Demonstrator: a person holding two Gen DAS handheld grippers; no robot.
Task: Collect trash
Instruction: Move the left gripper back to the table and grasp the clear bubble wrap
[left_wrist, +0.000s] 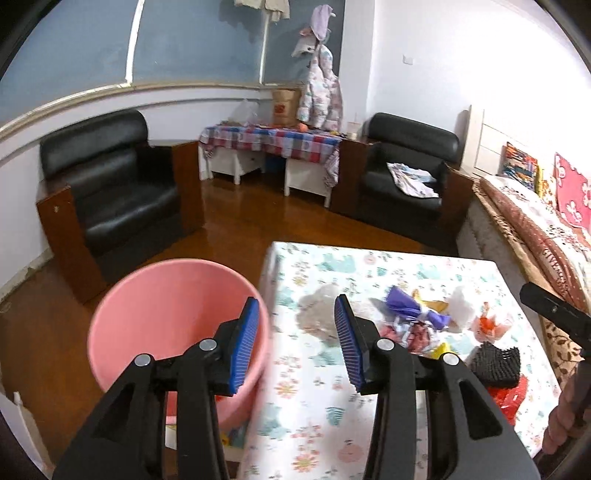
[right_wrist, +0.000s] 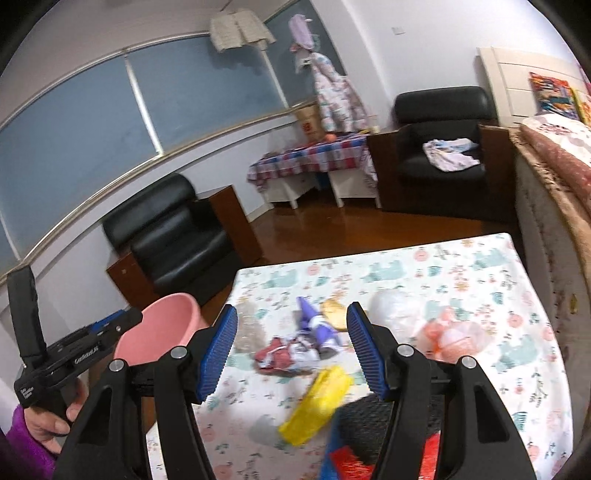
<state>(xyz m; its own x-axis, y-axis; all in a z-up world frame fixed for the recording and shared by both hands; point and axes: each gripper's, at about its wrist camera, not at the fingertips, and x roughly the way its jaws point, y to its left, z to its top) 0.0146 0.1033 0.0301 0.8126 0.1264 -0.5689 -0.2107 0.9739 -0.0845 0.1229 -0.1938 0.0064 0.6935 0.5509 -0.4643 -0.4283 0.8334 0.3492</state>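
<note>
Both sets of fingers stand wide and empty: left gripper (left_wrist: 295, 343) straddles the pink bin (left_wrist: 166, 317) rim, right gripper (right_wrist: 291, 350) faces wrappers (right_wrist: 295, 350) left on the bench (right_wrist: 480, 280).

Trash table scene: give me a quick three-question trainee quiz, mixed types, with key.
1. True or false: the left gripper is clamped on a wrapper.
2. Where does the pink bucket stand? A) on the table B) on the floor beside the table C) on an armchair
3. Fill in: the crumpled yellow wrapper lies in front of the ___ gripper.

Key: 1 false, both grippers are open and empty; 2 B; 3 right.
</note>
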